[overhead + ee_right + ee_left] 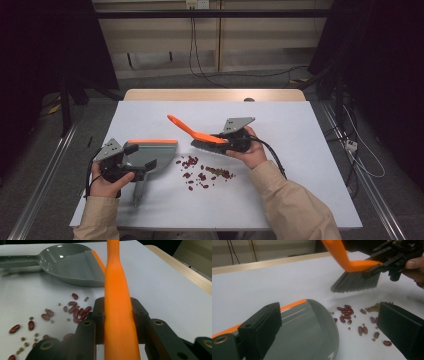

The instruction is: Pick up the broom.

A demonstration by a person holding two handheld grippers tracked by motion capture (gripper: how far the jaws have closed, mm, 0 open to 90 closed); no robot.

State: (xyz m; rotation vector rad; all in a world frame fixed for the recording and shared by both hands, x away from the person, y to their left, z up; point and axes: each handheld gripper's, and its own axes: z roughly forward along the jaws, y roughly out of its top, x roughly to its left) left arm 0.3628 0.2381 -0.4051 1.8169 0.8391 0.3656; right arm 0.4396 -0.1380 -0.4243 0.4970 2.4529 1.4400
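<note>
A small brush (196, 134) with an orange handle and grey bristles (355, 282) hangs just above the table, and my right gripper (220, 139) is shut on its handle (117, 315). Red beans and small green ones (201, 174) lie scattered in front of the bristles. To their left a grey dustpan (156, 152) with an orange lip lies flat, its handle pointing toward the near edge. My left gripper (141, 157) hovers over the pan's rear with jaws wide apart; one jaw is over the pan (312, 332), the other over beans (347, 313).
The white table top (310, 150) has a wooden strip (215, 94) along its far edge. Cables run across the floor behind and at the right. Both sleeved forearms come in from the near edge.
</note>
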